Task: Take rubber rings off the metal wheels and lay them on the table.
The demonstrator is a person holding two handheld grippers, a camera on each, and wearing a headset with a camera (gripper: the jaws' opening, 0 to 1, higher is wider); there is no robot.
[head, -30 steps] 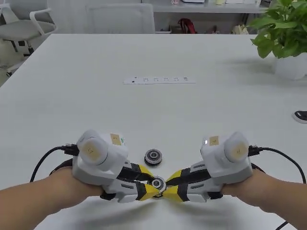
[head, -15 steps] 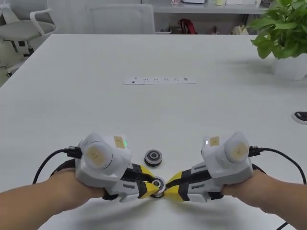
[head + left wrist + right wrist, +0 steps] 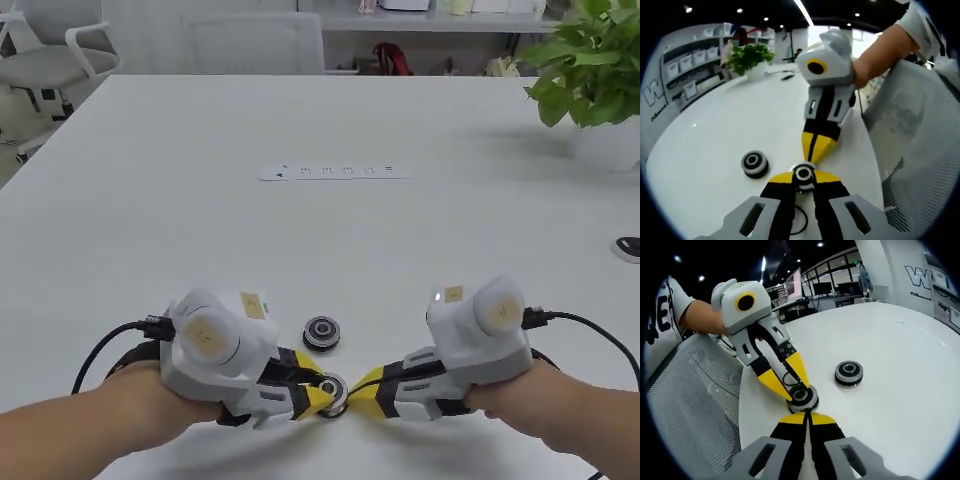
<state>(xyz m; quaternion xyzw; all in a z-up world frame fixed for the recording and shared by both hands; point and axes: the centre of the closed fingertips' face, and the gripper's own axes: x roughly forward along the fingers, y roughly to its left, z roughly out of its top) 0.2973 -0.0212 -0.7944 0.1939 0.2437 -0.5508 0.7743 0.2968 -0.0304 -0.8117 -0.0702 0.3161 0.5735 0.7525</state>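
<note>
Over the white table, clamping a metal wheel, axle pointing up, in the left gripper, pressing the closed tips of the right gripper against it.

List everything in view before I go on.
table: one, white, under everything
held wheel: one, metal, near edge, clamped
free wheel: one, metal and black, on the table just beyond
ring: one, thin black loop, by the held wheel
power strip: one, white, mid-table
plant: one, green, far right
chair: one, white, far left
left gripper: shut on held wheel
right gripper: shut, tip at held wheel
</note>
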